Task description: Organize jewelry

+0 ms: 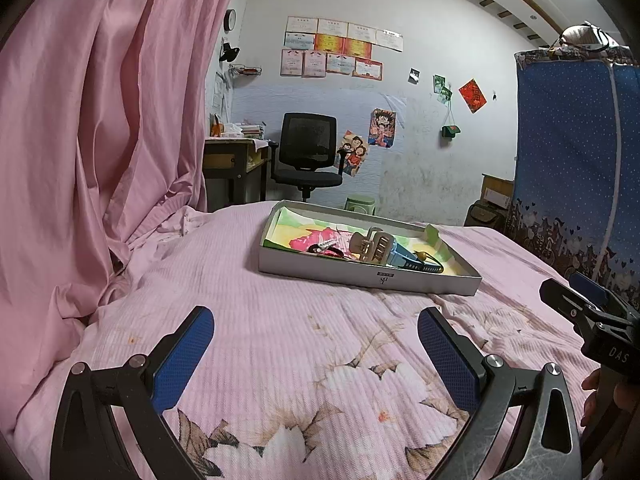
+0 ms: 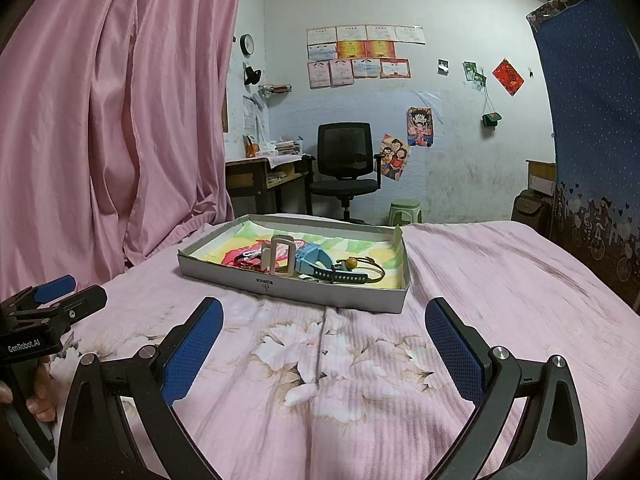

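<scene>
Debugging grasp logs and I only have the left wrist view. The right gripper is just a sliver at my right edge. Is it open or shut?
Observer: Open. The right gripper has its fingers spread wide above the bedspread, with nothing between them.
Operator: Where's the tray from its side?
Observer: The tray lies ahead of it, slightly left of centre, with its near wall facing the camera.
Operator: Is the left handle actually gripped?
Observer: Yes. The right wrist view shows a hand wrapped round the handle below the left gripper.
</scene>
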Demonstrator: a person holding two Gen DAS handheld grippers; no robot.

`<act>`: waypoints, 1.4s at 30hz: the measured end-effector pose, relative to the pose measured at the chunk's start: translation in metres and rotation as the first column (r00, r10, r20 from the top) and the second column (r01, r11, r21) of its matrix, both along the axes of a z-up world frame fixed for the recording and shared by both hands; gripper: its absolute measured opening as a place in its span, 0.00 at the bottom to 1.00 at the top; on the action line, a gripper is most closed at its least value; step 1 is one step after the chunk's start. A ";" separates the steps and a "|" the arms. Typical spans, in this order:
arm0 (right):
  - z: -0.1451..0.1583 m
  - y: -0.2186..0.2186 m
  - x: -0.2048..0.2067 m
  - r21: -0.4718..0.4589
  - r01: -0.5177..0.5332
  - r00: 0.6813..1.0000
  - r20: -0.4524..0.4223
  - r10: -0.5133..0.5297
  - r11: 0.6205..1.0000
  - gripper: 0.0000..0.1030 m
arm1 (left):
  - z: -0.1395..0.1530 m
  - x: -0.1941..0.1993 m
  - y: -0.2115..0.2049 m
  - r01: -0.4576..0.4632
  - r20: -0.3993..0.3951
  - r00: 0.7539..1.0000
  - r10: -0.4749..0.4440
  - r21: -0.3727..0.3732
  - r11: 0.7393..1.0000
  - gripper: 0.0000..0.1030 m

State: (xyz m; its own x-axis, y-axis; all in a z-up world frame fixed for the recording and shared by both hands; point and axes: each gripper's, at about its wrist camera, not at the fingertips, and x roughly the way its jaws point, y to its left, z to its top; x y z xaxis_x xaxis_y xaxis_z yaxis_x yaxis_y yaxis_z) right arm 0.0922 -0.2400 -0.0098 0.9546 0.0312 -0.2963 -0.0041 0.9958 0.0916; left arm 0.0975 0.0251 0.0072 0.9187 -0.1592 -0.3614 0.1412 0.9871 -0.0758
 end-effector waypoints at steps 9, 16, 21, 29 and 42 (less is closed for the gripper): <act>-0.001 -0.001 0.000 -0.001 0.000 1.000 0.000 0.000 1.000 0.96 | 0.000 0.000 0.001 0.000 0.000 1.000 0.000 -0.002 1.000 0.99; 0.000 0.000 0.000 -0.002 -0.001 1.000 0.000 0.001 1.000 0.96 | -0.001 0.000 0.001 0.001 0.001 1.000 -0.001 -0.003 1.000 0.99; 0.000 0.001 0.000 -0.002 0.000 1.000 0.001 0.000 1.000 0.96 | -0.001 0.000 0.001 0.001 0.002 1.000 -0.001 -0.003 1.000 0.99; 0.000 0.001 0.000 -0.003 -0.001 1.000 0.002 0.001 1.000 0.96 | -0.002 0.000 0.002 0.001 0.001 1.000 -0.001 -0.004 1.000 0.99; 0.000 0.002 0.000 -0.005 -0.001 1.000 0.002 0.001 1.000 0.96 | -0.002 0.001 0.002 0.001 0.002 1.000 -0.001 -0.005 1.000 0.99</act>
State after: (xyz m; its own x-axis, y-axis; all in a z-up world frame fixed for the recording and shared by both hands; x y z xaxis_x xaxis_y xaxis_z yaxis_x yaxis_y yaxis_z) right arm 0.0923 -0.2382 -0.0096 0.9553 0.0306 -0.2941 -0.0053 0.9962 0.0864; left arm 0.0982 0.0276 0.0048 0.9192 -0.1617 -0.3591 0.1421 0.9866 -0.0807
